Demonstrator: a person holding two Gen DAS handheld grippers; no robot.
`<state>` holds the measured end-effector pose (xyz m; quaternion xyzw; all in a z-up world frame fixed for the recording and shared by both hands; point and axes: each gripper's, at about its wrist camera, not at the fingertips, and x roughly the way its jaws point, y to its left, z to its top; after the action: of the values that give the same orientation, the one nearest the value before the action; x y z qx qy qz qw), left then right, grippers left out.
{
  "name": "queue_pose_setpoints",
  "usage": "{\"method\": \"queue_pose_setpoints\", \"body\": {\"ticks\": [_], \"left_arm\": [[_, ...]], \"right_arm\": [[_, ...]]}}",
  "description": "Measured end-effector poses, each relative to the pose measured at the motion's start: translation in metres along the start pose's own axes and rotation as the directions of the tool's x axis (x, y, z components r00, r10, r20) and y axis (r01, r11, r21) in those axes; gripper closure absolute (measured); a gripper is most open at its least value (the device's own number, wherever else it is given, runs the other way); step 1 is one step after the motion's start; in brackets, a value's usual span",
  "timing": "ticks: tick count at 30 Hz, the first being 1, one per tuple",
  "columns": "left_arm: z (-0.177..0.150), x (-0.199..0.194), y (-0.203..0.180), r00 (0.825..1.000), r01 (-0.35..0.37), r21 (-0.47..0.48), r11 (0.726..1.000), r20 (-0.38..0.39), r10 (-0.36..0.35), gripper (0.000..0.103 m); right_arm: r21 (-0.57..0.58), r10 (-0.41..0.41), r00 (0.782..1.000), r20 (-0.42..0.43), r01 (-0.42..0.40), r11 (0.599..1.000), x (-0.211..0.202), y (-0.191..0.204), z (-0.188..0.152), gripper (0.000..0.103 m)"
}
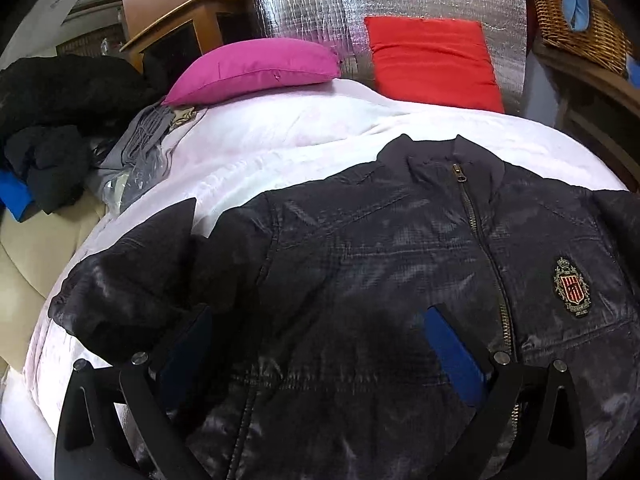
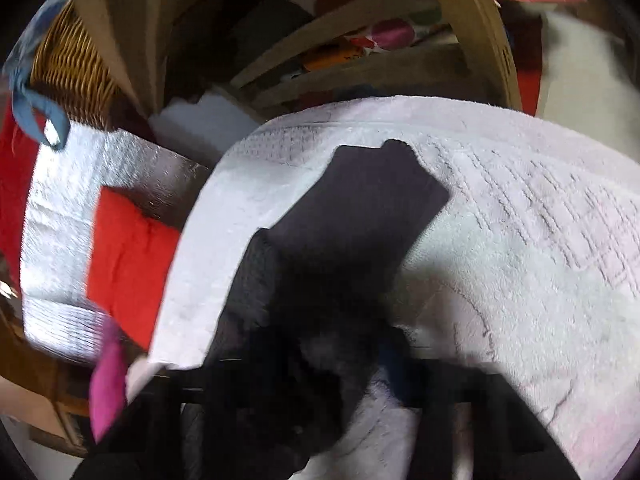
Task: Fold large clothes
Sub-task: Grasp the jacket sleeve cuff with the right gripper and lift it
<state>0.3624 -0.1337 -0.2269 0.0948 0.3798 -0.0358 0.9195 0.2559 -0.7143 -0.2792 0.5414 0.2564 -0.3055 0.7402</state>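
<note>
Overhead, left tongs [image 1: 320,344] spread wide above the jacket [image 1: 360,248], right tongs [image 2: 320,376] clamping its sleeve [image 2: 360,208].

In the left wrist view the dark jacket [image 1: 360,264] fills the lower and middle frame, and the only open band is the white blanket [image 1: 280,136] above its collar, closed at the top by the pink cushion [image 1: 256,68] and red cushion [image 1: 432,60]. At the left edge a heap of dark clothes [image 1: 52,120] blocks the way; a wicker basket [image 1: 576,24] stands upper right. In the blurred right wrist view, the blanket [image 2: 520,220] lies bare across the right half, with a wooden chair frame [image 2: 472,28] beyond its upper edge.
</note>
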Motion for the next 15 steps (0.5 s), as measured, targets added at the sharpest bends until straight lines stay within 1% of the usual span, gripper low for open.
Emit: {"method": "queue_pose_setpoints", "body": {"ticks": [1,2,4,6,7,8,10,11,13,15], "left_arm": [[0.000,-0.001,0.001,1.000,-0.002,-0.003,1.000,0.007,0.002,0.000],[0.000,-0.003,0.003,1.000,-0.009,-0.007,1.000,0.016,0.009,0.000],[0.002,-0.006,0.007,1.000,-0.016,-0.016,1.000,0.027,0.017,0.000],[0.004,-0.008,0.012,0.999,-0.016,-0.036,0.999,0.034,0.017,0.000],[0.005,-0.010,0.016,0.999,-0.018,-0.048,0.999,0.039,0.020,0.000],[0.006,-0.013,0.021,0.999,-0.019,-0.059,0.998,0.044,0.021,0.000],[0.008,-0.017,0.028,0.998,-0.023,-0.073,0.997,0.058,0.027,0.000],[0.008,-0.020,0.032,0.997,-0.033,-0.076,0.997,0.067,0.038,0.000],[0.009,-0.023,0.040,0.994,-0.063,-0.080,0.995,0.081,0.070,0.000],[0.008,-0.027,0.052,0.992,-0.083,-0.095,0.992,0.091,0.092,0.000]], "right_arm": [[0.004,0.009,1.000,0.011,-0.009,1.000,-0.003,0.000,0.000,0.074],[0.002,0.039,0.999,0.028,-0.039,0.999,-0.009,0.003,0.000,0.076],[-0.043,0.094,0.993,0.066,-0.091,0.995,-0.025,0.010,-0.005,0.077],[-0.114,0.156,0.982,0.106,-0.144,0.983,-0.049,0.033,-0.013,0.077],[-0.137,0.185,0.976,0.113,-0.169,0.976,-0.055,0.041,-0.016,0.077],[-0.176,0.244,0.963,0.111,-0.223,0.959,-0.070,0.057,-0.025,0.077],[-0.230,0.314,0.945,0.092,-0.287,0.930,-0.090,0.079,-0.042,0.077],[-0.268,0.361,0.931,0.063,-0.333,0.904,-0.102,0.096,-0.057,0.077],[-0.304,0.414,0.910,0.011,-0.391,0.869,-0.116,0.117,-0.082,0.077],[-0.348,0.455,0.887,-0.078,-0.452,0.821,-0.125,0.142,-0.120,0.077]]}}
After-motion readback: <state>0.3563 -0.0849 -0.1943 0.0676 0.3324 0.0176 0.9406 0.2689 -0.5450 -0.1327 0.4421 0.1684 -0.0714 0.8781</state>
